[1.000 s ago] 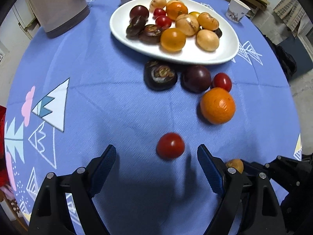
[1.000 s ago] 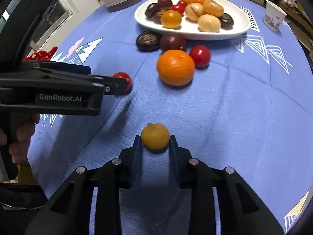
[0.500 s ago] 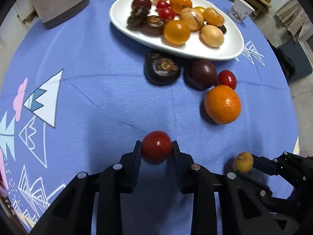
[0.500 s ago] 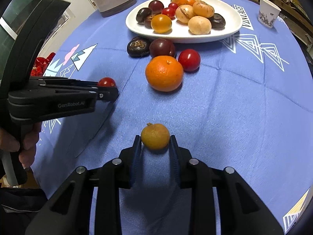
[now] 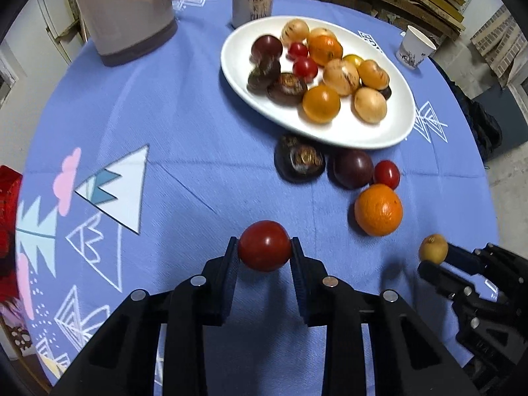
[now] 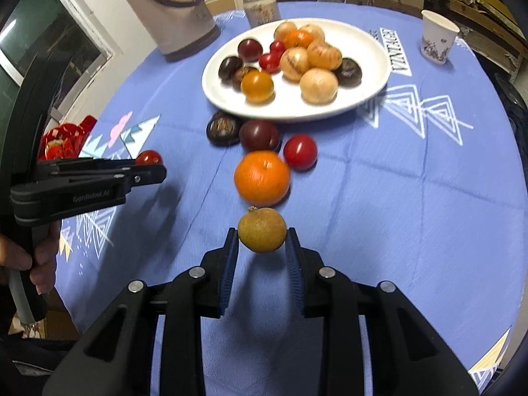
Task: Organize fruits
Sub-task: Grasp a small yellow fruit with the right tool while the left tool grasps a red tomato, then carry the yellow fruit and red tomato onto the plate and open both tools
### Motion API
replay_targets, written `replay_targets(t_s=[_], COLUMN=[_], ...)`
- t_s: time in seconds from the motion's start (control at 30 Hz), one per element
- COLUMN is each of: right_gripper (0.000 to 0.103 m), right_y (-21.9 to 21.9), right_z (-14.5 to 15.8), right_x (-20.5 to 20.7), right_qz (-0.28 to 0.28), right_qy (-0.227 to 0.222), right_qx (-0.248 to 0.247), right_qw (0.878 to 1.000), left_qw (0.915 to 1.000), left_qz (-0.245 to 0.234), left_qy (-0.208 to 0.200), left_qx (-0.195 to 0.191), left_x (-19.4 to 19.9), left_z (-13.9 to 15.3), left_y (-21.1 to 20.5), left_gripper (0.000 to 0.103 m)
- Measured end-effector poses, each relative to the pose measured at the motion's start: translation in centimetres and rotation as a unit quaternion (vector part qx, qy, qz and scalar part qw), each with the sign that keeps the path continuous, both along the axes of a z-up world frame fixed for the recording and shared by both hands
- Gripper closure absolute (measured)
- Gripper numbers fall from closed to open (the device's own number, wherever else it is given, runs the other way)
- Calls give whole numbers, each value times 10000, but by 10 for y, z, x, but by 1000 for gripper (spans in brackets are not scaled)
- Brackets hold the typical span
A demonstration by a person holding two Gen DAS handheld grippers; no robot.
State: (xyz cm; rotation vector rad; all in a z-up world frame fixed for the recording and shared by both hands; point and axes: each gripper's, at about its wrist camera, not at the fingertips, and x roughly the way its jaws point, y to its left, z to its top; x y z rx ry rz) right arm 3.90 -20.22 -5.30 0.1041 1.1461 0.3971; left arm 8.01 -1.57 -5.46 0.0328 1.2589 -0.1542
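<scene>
My left gripper (image 5: 265,251): clamped on 1 red tomato (image 5: 264,246), off the desk (image 5: 184,138).
My right gripper (image 6: 261,246): clamped on 1 small yellow-brown fruit (image 6: 262,233), lifted.
White plate (image 5: 389,128): heaped with fruit.
Beside plate: 1 orange (image 5: 378,209).

Matt woven tablecloth (image 5: 198,125), glossy white plate (image 5: 389,132), shiny red tomato (image 5: 264,246), paper cup (image 6: 438,38).
</scene>
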Motion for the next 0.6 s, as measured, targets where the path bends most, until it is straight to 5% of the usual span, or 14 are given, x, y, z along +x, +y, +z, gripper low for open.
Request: replay_targets(t_s=[0.6], right_gripper=[74], right_y=[-5], right_z=[43], right_x=[62], right_qz=[-246], right_qy=[-621], right_qx=[39], right_qw=[9978], left_qw=[9993], left_qz=[-11], left_qy=[-361], left_qx=[-32], left_x=[31], left_z=[27], left_y=[-9], left_gripper=[72])
